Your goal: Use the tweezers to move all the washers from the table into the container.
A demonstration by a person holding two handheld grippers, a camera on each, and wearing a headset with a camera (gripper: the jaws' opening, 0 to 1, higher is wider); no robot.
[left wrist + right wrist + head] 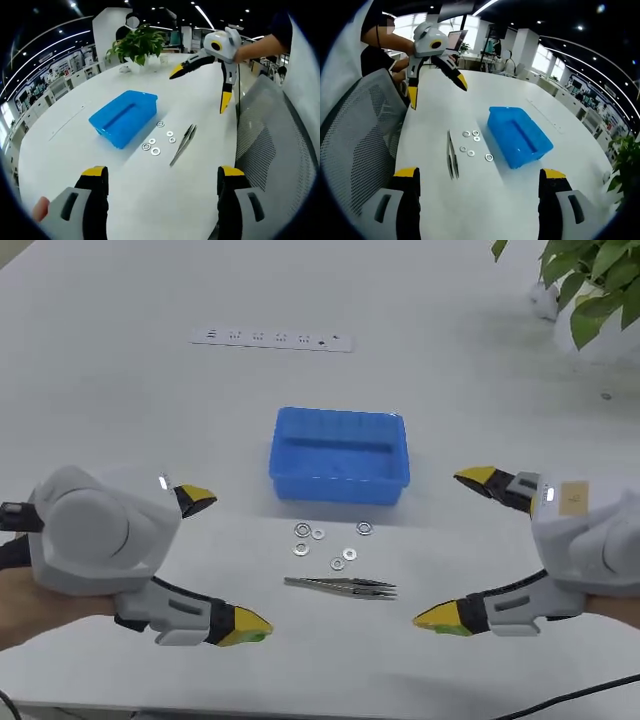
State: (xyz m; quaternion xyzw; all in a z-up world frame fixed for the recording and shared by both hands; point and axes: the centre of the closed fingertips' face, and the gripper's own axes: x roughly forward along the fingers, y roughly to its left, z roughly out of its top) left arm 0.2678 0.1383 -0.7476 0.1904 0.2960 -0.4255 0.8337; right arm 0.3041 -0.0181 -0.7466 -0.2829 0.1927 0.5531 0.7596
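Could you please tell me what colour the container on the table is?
The container is blue, clearest in the head view.

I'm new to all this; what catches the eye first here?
A bright blue container stands in the middle of the white table, with small washers and tweezers lying just in front of it. The yellow-tipped left gripper and right gripper flank them, jaws wide open.
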